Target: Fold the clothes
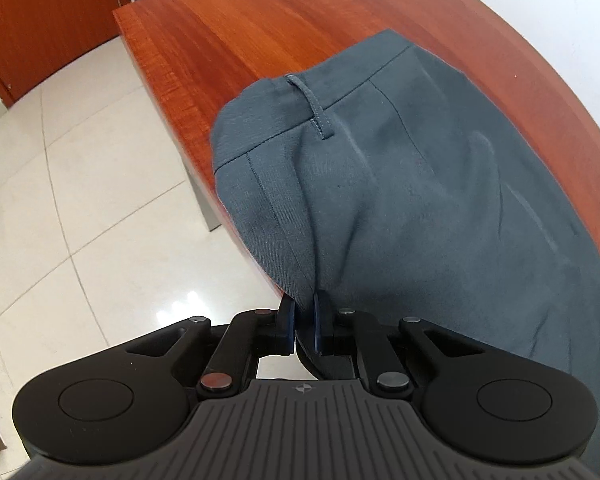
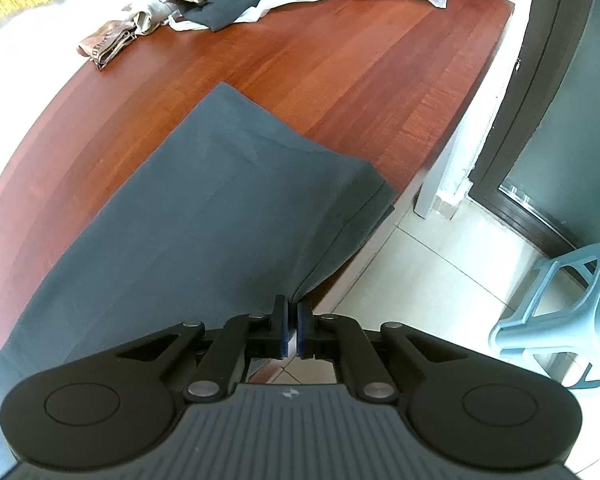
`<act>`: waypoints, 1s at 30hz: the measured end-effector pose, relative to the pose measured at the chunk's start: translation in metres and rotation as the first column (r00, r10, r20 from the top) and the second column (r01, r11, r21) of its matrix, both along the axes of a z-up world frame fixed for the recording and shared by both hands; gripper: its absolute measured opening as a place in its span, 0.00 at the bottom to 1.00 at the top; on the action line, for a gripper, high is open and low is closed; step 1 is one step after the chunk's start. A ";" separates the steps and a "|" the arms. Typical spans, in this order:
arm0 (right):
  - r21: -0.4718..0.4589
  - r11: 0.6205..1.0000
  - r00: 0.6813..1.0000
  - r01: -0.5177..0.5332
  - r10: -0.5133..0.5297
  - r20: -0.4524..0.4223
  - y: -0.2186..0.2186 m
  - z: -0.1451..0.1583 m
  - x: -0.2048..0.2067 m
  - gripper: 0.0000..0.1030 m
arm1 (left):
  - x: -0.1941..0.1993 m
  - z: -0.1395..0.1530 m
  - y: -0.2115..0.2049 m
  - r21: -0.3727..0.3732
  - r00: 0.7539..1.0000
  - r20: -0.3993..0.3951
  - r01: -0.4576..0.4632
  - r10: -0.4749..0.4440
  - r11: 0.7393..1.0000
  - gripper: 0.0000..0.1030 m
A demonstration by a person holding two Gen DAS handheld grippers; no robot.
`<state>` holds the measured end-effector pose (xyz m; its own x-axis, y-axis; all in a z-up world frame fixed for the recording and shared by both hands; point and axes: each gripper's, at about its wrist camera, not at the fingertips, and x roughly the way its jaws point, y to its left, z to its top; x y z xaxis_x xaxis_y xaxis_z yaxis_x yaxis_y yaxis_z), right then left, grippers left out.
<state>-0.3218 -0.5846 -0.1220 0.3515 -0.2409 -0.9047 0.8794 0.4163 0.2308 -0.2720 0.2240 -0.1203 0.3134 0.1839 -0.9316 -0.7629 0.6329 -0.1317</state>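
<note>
lengthwise along the table's near edge, grey trousers (image 1: 400,168), waistband leftward, pinched by both closed claws (image 1: 304,320) (image 2: 293,326).

My black plastic left gripper (image 1: 304,326) looks matt. The trousers (image 1: 400,184) are soft grey-blue cloth with a fine weave. The table (image 1: 228,40) is smooth red-brown wood with lines in it. The floor tiles (image 1: 80,184) are pale and shiny.

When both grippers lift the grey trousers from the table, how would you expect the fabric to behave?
Probably floppy: the grey trousers already drape in soft folds. The middle would likely sag between the left gripper and right gripper. The smooth weave may slip.
</note>
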 end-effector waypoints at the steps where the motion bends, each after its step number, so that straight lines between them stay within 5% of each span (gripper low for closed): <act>1: 0.000 1.000 1.000 -0.001 0.001 -0.004 0.001 0.000 -0.002 0.04 | -0.002 0.001 0.001 -0.003 1.000 -0.001 -0.001 0.001 1.000 0.10; 16: 0.023 1.000 1.000 0.007 -0.007 -0.026 0.006 -0.004 -0.021 0.05 | -0.007 0.004 0.006 0.001 0.998 -0.051 0.019 -0.019 1.000 0.11; 23: 0.038 0.999 1.000 0.024 -0.024 0.005 0.003 -0.002 -0.024 0.20 | -0.007 0.006 0.005 0.002 0.998 -0.051 0.024 -0.024 1.000 0.15; 30: 0.054 0.995 0.995 0.082 -0.084 0.045 -0.002 -0.001 -0.033 0.21 | -0.011 0.012 0.003 0.021 1.000 -0.029 0.012 -0.011 1.000 0.16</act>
